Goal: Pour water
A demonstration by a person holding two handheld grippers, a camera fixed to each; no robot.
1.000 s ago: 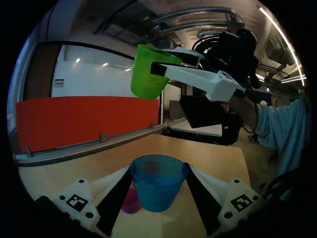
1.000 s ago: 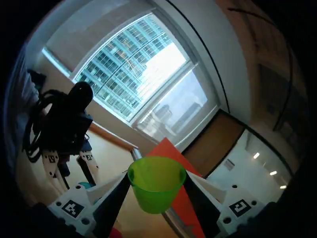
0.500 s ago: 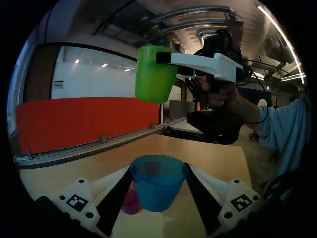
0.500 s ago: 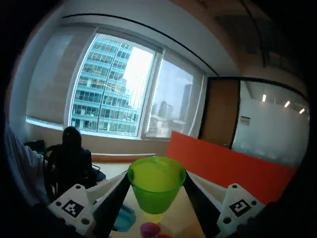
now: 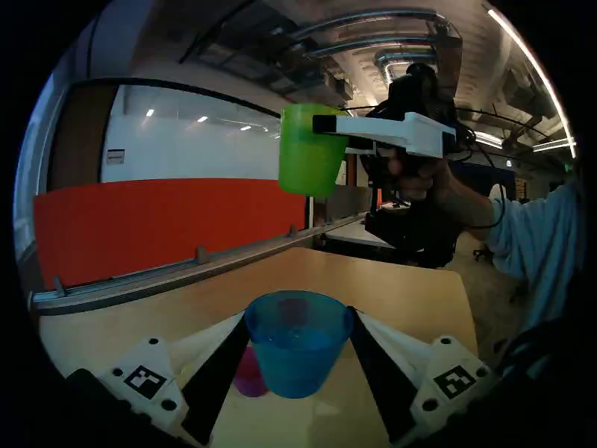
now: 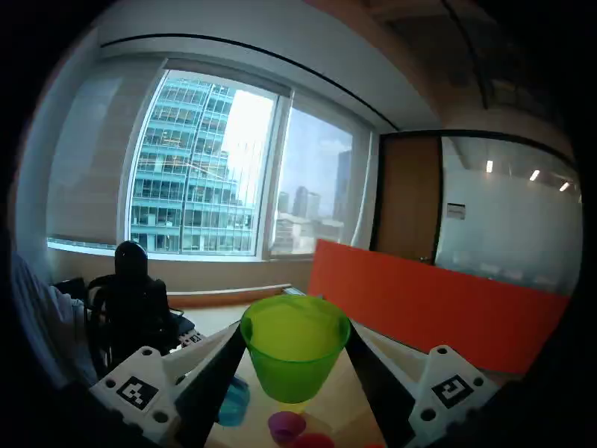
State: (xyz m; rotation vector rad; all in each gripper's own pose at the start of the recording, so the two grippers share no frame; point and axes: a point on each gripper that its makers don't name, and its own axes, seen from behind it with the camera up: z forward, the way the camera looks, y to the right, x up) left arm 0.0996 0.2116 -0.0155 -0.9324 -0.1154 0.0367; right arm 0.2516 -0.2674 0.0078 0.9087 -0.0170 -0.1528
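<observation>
My left gripper [image 5: 298, 351] is shut on a blue cup [image 5: 298, 342] that holds some water, held upright over the wooden table [image 5: 403, 291]. High above it, my right gripper [image 5: 332, 131] holds a green cup [image 5: 310, 149] upright, with a hand behind it. In the right gripper view, my right gripper [image 6: 295, 351] is shut on the green cup [image 6: 295, 347], whose inside looks empty. Below to the left in that view, the blue cup [image 6: 234, 399] and the left gripper's black body [image 6: 134, 313] show.
A purple cup [image 5: 250, 377] stands on the table just behind the blue one; in the right gripper view, purple cup [image 6: 286, 425] sits below the green cup. An orange partition [image 5: 164, 224] and a rail [image 5: 201, 257] edge the table's far side. Large windows [image 6: 216, 179] lie beyond.
The right gripper has turned the green cup from tilted back to upright and shifted it slightly to the right. The left gripper and blue cup stayed put.
</observation>
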